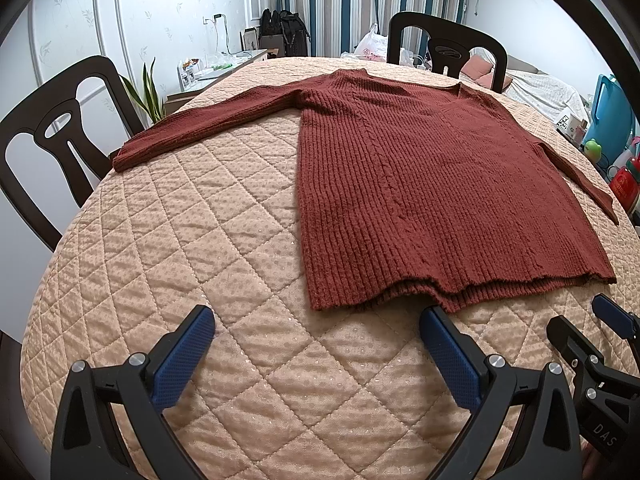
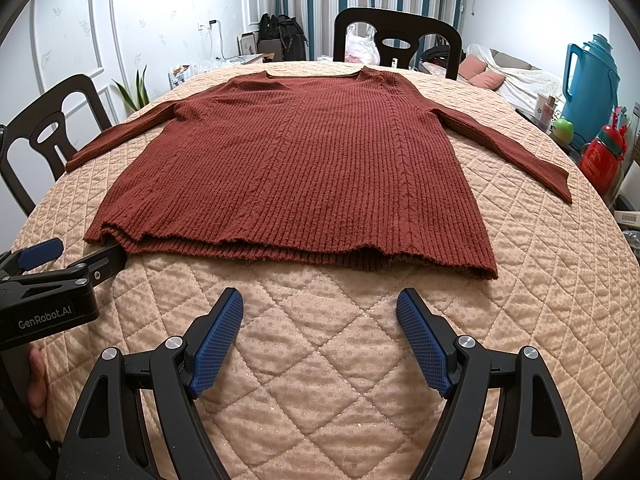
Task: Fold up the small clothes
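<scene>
A rust-red ribbed knit sweater (image 1: 420, 184) lies flat on the quilted tan table cover (image 1: 224, 240), neck away from me, both sleeves spread out to the sides. It also shows in the right wrist view (image 2: 304, 168). My left gripper (image 1: 316, 320) is open and empty just before the hem's left corner; its right finger (image 1: 448, 344) reaches the hem. It appears at the left in the right wrist view (image 2: 76, 256). My right gripper (image 2: 320, 312) is open and empty, a little short of the hem's middle. It shows at the right edge in the left wrist view (image 1: 600, 320).
Dark chairs stand at the far side (image 2: 396, 36) and at the left (image 2: 48, 120) of the round table. A blue thermos jug (image 2: 588, 80), a red bottle (image 2: 604, 160) and small items sit beyond the table's right edge. A plant (image 2: 136, 92) stands at the back left.
</scene>
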`<state>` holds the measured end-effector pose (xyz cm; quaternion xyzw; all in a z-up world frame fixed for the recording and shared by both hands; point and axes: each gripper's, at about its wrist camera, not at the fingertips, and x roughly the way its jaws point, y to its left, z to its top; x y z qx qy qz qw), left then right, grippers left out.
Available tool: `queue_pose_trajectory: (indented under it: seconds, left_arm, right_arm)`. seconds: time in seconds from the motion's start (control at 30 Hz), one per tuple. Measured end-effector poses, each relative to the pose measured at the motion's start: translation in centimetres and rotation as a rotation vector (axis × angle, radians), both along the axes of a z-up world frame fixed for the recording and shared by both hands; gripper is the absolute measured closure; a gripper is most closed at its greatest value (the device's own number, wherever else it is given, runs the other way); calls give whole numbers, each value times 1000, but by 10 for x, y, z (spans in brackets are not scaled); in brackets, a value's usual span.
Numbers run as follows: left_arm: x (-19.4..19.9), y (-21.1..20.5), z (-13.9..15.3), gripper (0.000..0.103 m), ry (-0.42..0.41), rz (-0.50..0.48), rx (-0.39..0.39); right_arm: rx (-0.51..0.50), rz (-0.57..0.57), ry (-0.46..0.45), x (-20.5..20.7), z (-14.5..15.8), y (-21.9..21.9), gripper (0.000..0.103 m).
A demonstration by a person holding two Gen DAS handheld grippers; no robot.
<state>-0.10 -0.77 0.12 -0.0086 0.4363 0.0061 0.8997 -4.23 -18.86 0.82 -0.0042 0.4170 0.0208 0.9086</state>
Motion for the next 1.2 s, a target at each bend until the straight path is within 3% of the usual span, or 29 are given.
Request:
queue_pose_trajectory:
  seconds: [1.0, 1.2]
  left_arm:
    - [2, 1, 1, 0, 4, -14, -9]
    - [1, 19, 9, 0, 4, -56, -84]
  right_arm:
    - [9, 15, 13, 1, 1, -1, 24]
    - [31, 55, 16, 6, 13, -5, 24]
